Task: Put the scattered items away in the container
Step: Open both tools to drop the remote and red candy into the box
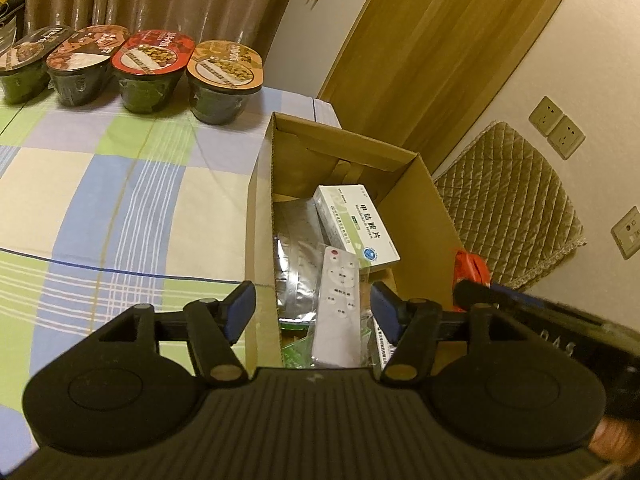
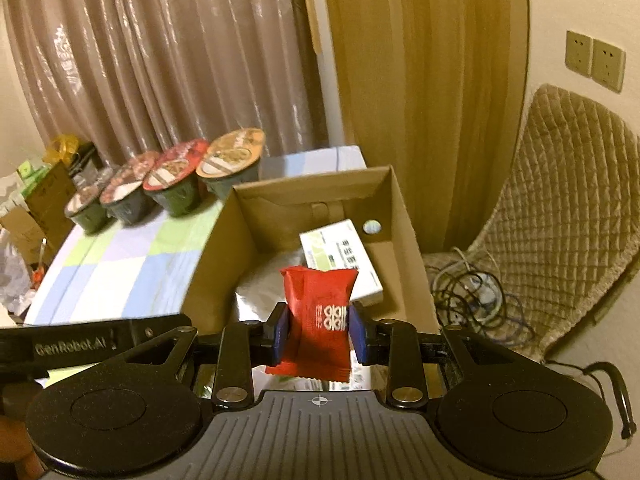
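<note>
Right claw (image 2: 319,336) clamped on small red foil sachet (image 2: 318,320), held above open brown cardboard box (image 2: 394,216). Left claw (image 1: 312,306) spread wide, empty, over same box; inside lie white remote control (image 1: 338,308), green-white medicine carton (image 1: 356,226), silver foil pouches (image 1: 298,256). Box sits on checked-cloth desk (image 1: 120,200).

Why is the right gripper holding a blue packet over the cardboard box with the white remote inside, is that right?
Almost. The packet is red, not blue; only the fingers' pads are blue. The right wrist view shows the right gripper shut on it over the cardboard box. The white remote does lie inside, as the left wrist view shows.
</note>
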